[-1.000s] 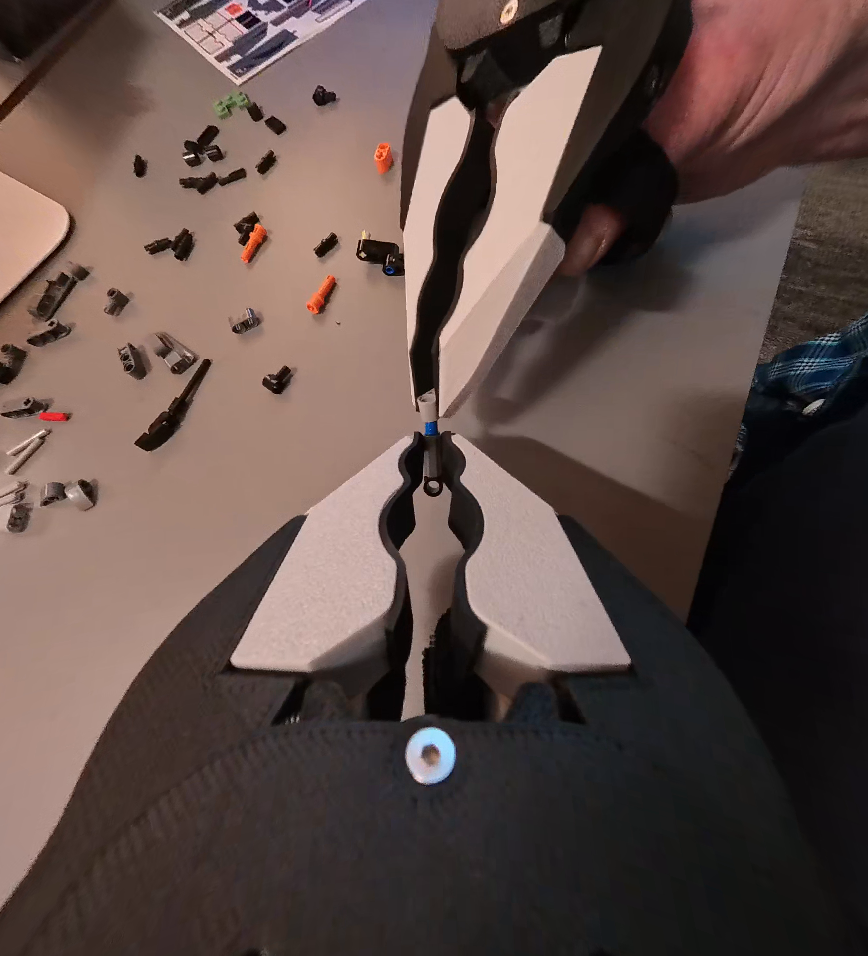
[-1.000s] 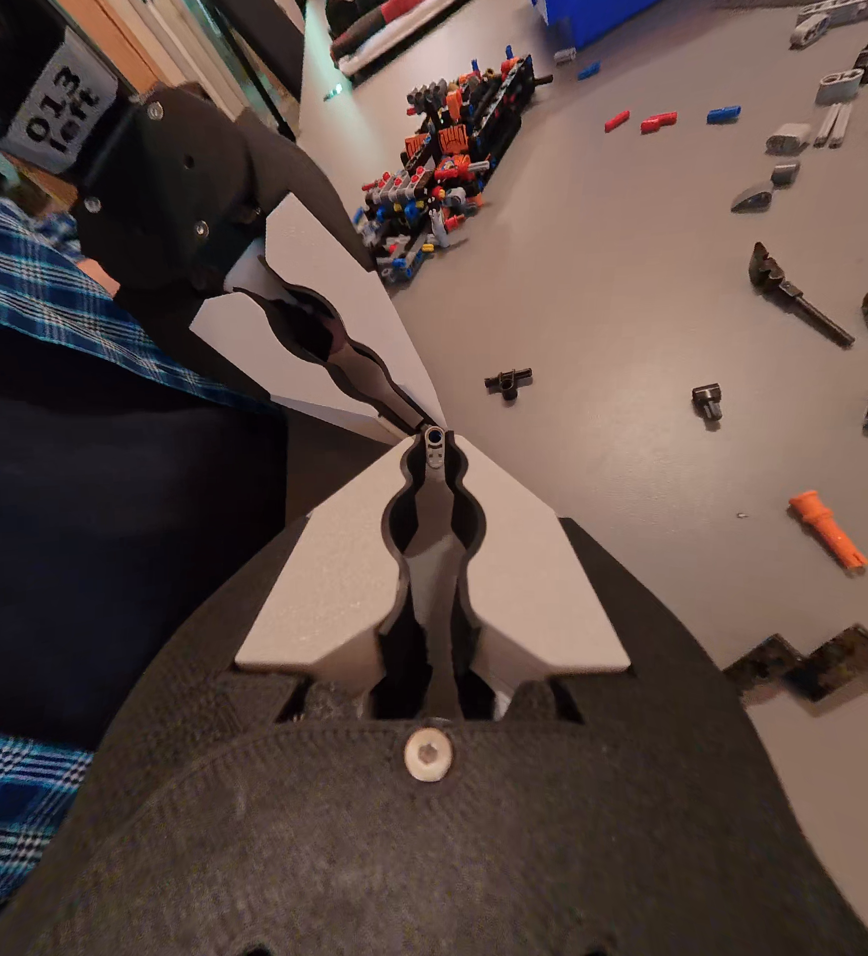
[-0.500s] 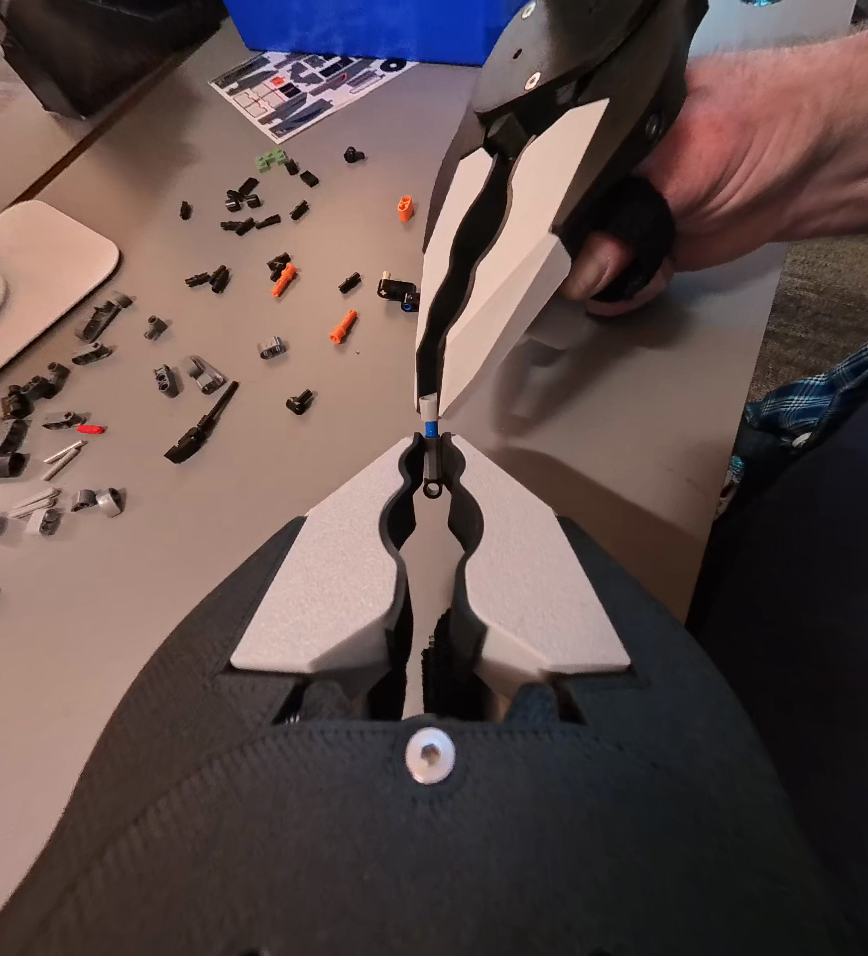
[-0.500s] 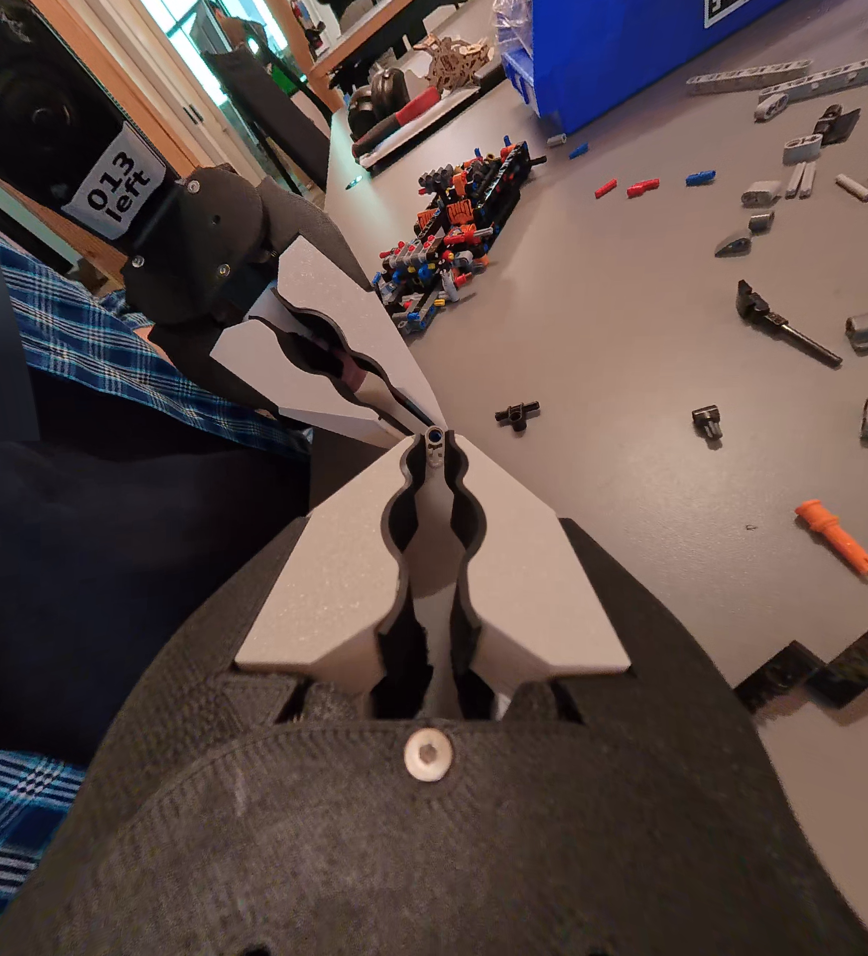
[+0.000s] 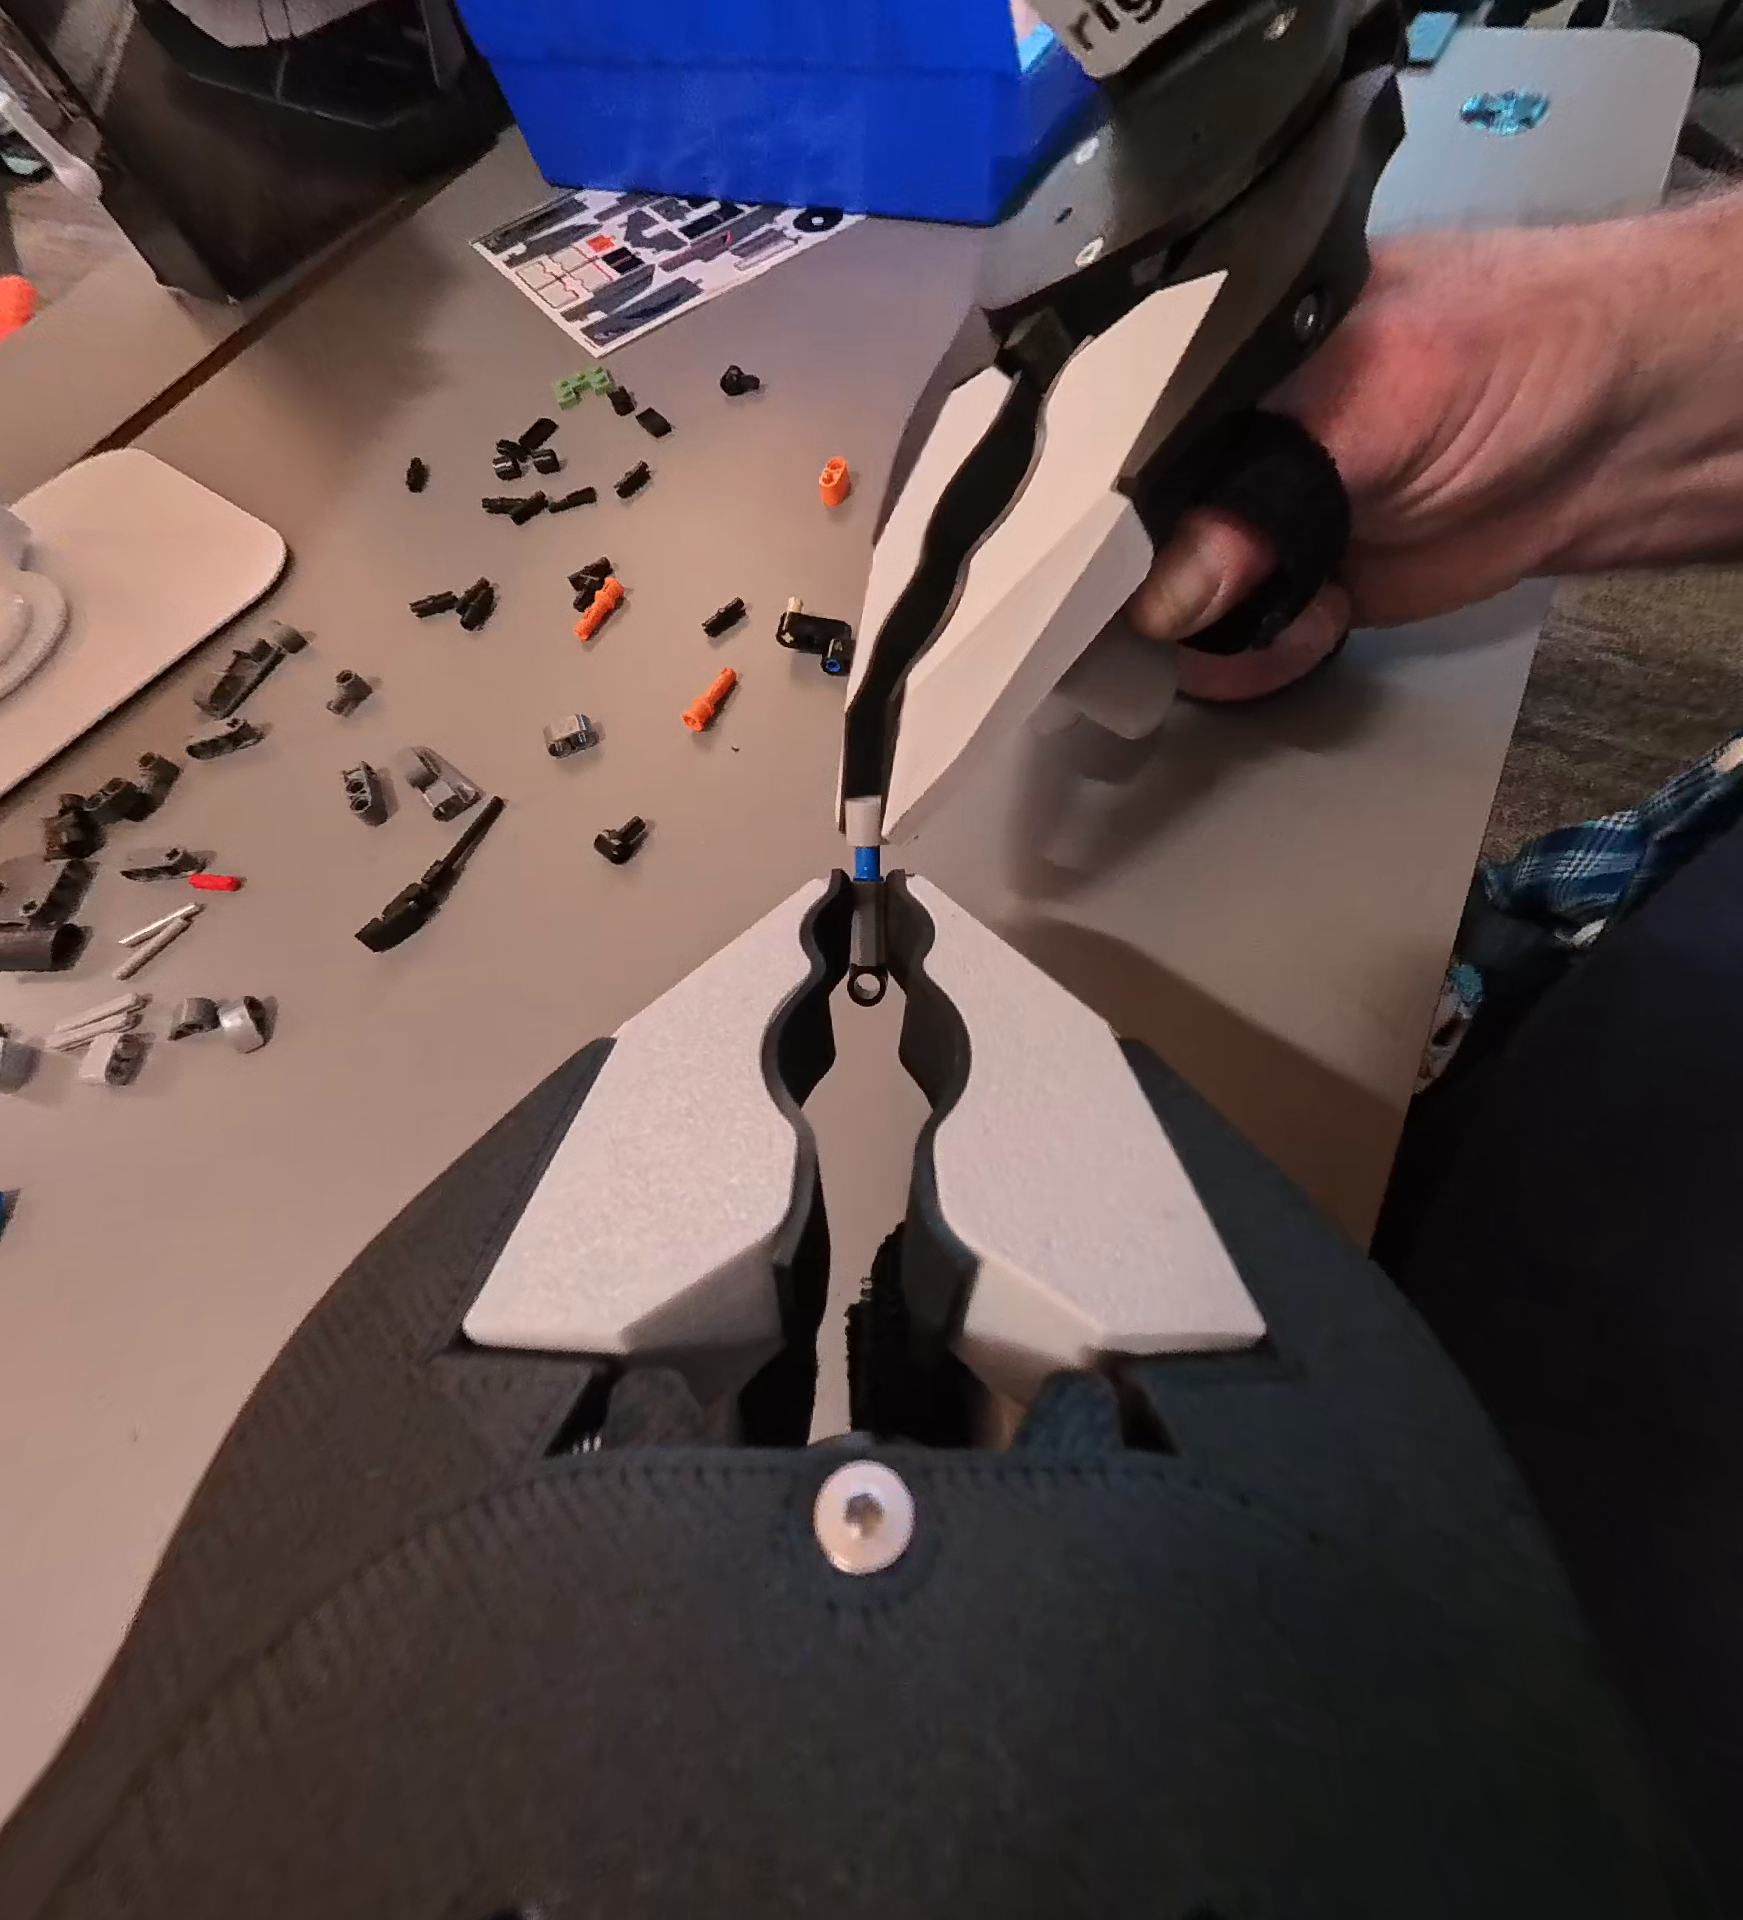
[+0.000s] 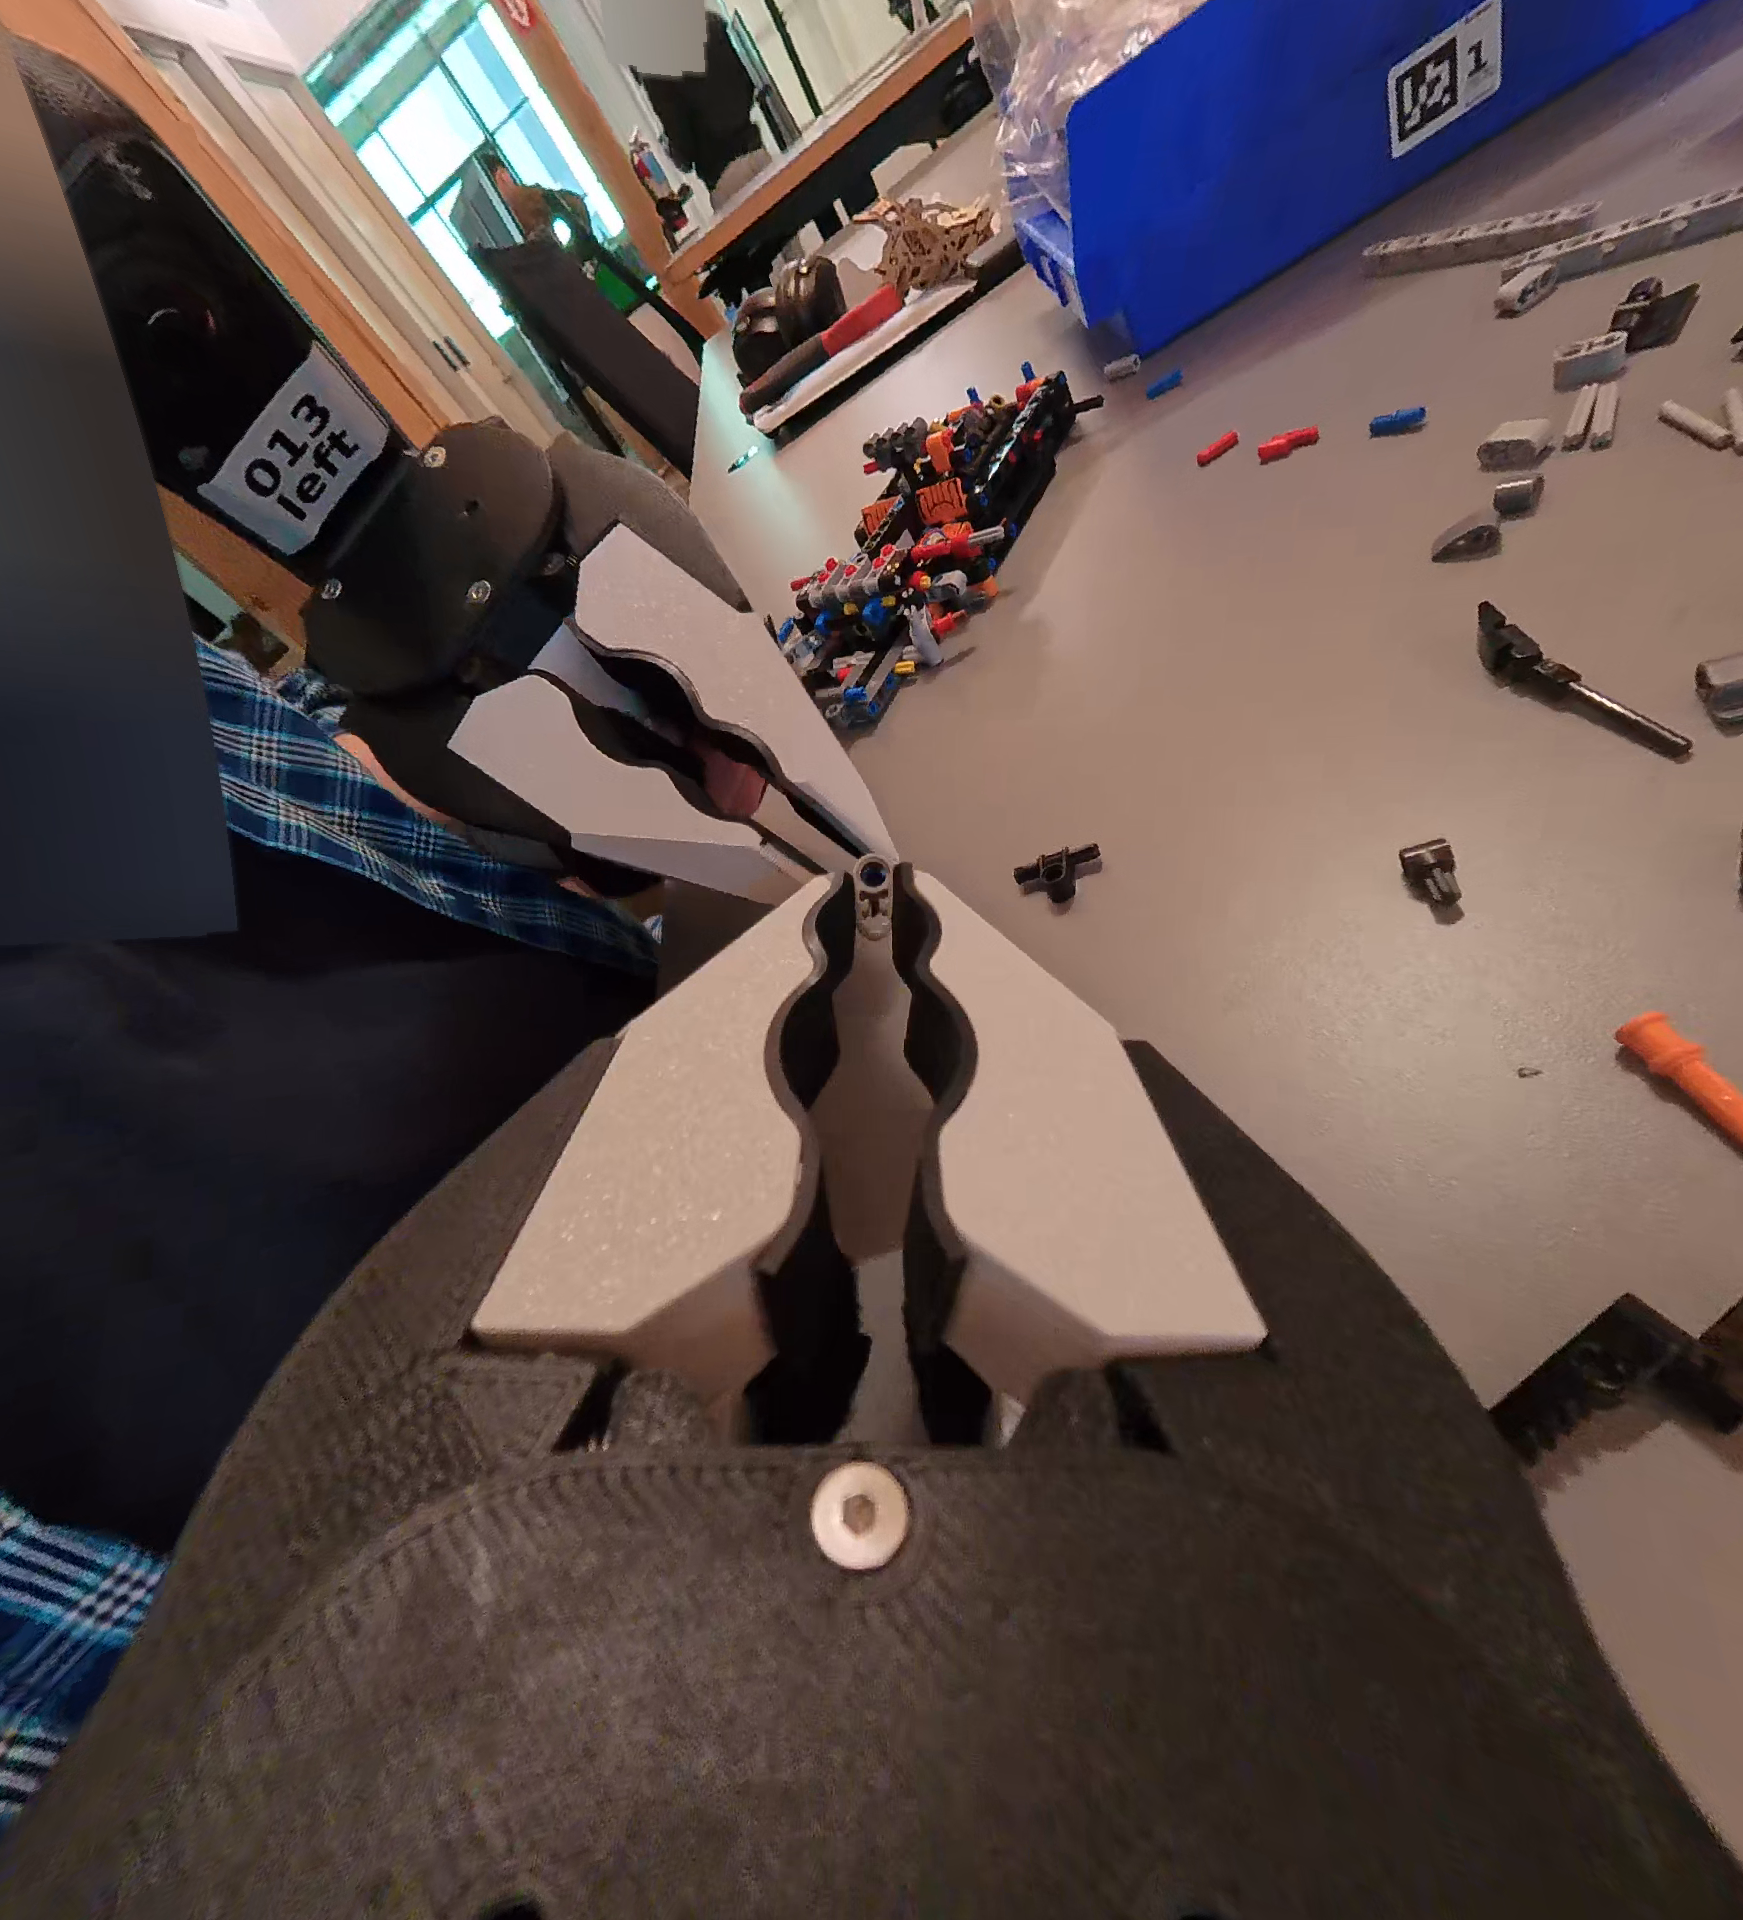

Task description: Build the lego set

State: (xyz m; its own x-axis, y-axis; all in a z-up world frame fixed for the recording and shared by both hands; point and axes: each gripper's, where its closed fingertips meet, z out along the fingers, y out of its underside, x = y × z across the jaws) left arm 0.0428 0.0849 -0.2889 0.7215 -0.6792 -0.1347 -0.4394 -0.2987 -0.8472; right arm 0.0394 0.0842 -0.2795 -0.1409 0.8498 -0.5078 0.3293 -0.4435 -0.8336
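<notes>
Above the grey bench (image 5: 1210, 935), strewn with loose pieces and near its edge, the left hand-held gripper (image 5: 869, 883) pinches a dark connector (image 5: 867, 935) whose blue pin (image 5: 865, 862) seemingly meets the grey sleeve (image 5: 863, 815) clamped by the right hand-held gripper (image 6: 875, 883).

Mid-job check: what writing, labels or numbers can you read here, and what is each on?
I won't quote writing; it stands on:
White label on the left tongs' body.
White coded tag on the blue bin.
Cropped label on the right tongs' body.
Printed sheet on the table: nothing legible.
</notes>
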